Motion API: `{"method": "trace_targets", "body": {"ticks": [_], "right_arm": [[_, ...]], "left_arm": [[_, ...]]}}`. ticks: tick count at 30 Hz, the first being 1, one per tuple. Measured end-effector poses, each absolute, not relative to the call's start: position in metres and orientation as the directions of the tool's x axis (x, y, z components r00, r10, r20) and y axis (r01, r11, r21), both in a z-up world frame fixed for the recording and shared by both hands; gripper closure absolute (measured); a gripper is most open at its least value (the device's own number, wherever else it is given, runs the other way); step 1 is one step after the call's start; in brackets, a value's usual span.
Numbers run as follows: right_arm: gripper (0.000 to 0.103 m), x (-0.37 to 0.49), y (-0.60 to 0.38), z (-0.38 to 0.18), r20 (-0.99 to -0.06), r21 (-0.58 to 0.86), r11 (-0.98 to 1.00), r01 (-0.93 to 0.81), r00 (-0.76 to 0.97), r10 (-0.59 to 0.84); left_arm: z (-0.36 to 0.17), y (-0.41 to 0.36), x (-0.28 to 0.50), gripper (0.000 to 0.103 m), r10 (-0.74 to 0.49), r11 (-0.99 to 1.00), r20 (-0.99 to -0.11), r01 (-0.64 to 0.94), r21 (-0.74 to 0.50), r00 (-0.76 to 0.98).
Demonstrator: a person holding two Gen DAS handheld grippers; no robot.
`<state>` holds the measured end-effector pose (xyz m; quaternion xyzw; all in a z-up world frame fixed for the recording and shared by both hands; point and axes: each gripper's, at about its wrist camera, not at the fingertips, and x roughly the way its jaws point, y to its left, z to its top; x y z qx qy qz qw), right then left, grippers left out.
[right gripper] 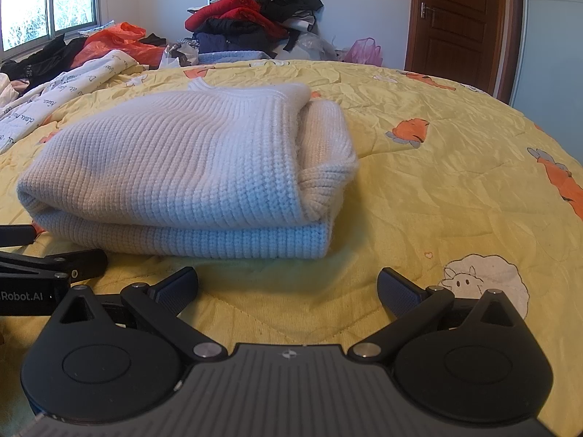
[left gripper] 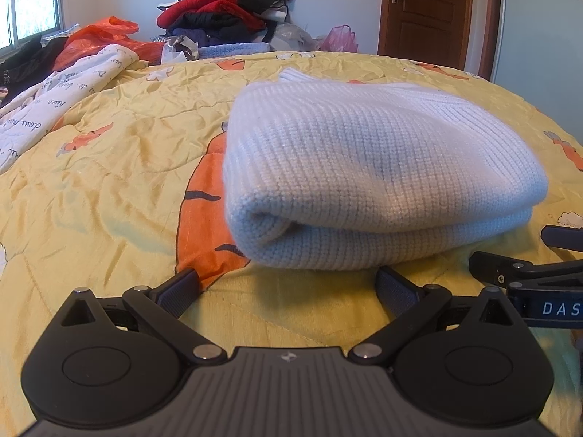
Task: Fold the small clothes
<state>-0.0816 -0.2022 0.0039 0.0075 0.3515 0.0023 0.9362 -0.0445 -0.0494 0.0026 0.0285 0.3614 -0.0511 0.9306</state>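
- Left wrist view: nearest the lens, the left gripper (left gripper: 288,284) hangs released, jaws spread wide and grasping nothing, just above the yellow bedspread (left gripper: 109,167).
- Just ahead of it lies the white sweater (left gripper: 364,167), folded into a thick bundle on the bed, its rounded fold facing the camera.
- Judging by that shape, folding looks nearly done; a good finish would be pressing the top layer flat and squaring the edges, not regrasping.
- Right wrist view: the right gripper (right gripper: 288,284) is likewise spread and empty, near the sweater's (right gripper: 182,167) front edge.
- One ribbed sleeve cuff (right gripper: 324,182) bulges out on the right side; tucking it in would tidy the bundle.
- Nothing blocks either gripper. A clothes pile (right gripper: 255,18), an orange bag (right gripper: 113,38) and a printed quilt (right gripper: 54,87) sit well apart at the far edge.
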Motion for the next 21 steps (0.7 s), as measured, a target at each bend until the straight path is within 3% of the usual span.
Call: {"method": "trace_targets", "body": {"ticks": [21], "right_arm": [[0.000, -0.0815, -0.2017, 0.0039, -0.658, 0.016, 1.000, 0.001, 0.753, 0.010]], "left_arm": [[0.0030, -0.0546, -0.0442, 0.000, -0.044, 0.997, -0.668, 0.075, 0.018, 0.743]]}}
